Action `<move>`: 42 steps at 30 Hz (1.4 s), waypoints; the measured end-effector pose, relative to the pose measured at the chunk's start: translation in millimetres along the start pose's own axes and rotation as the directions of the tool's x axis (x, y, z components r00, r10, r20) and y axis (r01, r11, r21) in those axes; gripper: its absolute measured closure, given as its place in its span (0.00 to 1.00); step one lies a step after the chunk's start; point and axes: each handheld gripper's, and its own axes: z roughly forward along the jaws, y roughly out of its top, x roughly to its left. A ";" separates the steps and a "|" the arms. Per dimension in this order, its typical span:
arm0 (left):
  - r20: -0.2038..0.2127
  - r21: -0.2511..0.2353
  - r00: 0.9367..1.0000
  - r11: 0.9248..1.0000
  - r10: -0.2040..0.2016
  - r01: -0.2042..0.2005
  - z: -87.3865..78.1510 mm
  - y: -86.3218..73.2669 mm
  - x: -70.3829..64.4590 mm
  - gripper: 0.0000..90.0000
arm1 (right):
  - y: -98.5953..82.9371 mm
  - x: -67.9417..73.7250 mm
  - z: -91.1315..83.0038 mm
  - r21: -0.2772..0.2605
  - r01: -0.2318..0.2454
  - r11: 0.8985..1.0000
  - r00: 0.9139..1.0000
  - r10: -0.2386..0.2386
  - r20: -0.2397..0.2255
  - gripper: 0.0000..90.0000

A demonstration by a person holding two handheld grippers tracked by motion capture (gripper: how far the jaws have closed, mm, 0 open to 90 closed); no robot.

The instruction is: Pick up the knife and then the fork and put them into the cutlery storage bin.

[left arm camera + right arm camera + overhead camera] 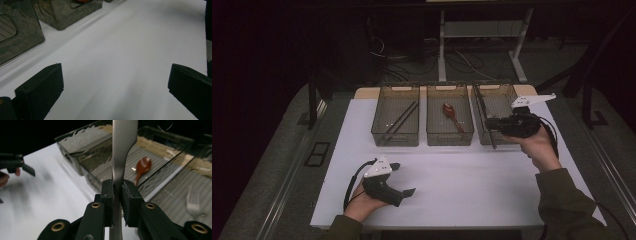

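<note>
Gripping a knife [124,147], the right claw [117,195] had its jaws pinched on the metal handle, blade end rising up the right gripper view. In the high view the right claw [492,125] held the knife [485,116] over the near left edge of the right bin [502,95], knife lying roughly front to back. A fork [193,202] lay in that bin. Middle bin [450,137] held a red spoon [452,116]; left bin [395,139] held dark chopsticks [402,120]. Left claw [404,178] rested low on the white worktop [472,175], near the front edge, well apart from the bins, jaws spread wide with nothing between them.
</note>
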 end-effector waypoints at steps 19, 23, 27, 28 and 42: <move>0.003 0.003 1.000 1.000 0.002 -0.002 -0.1 -0.2 0.4 0.00 | 28.4 -58.1 -18.4 -0.056 -0.038 0.998 0.972 0.050 0.231 0.88; 0.003 0.002 1.000 1.000 0.000 0.000 -0.1 -0.2 0.2 0.00 | 22.9 -70.0 -15.5 -0.034 -0.065 0.997 0.960 0.072 0.269 0.88; 0.005 0.004 1.000 1.000 0.002 -0.002 0.1 -0.2 0.2 0.00 | 15.1 -79.9 -10.5 -0.012 -0.098 0.995 0.951 0.097 0.294 0.88; 0.005 0.004 1.000 1.000 0.003 -0.003 0.1 -0.2 0.1 0.00 | 12.9 -81.4 -8.9 -0.005 -0.103 0.995 0.949 0.100 0.299 0.88; 0.011 0.012 1.000 1.000 0.007 -0.007 0.4 -0.2 -0.2 0.00 | -19.1 -102.0 9.0 0.142 -0.177 0.974 0.930 0.118 0.347 0.88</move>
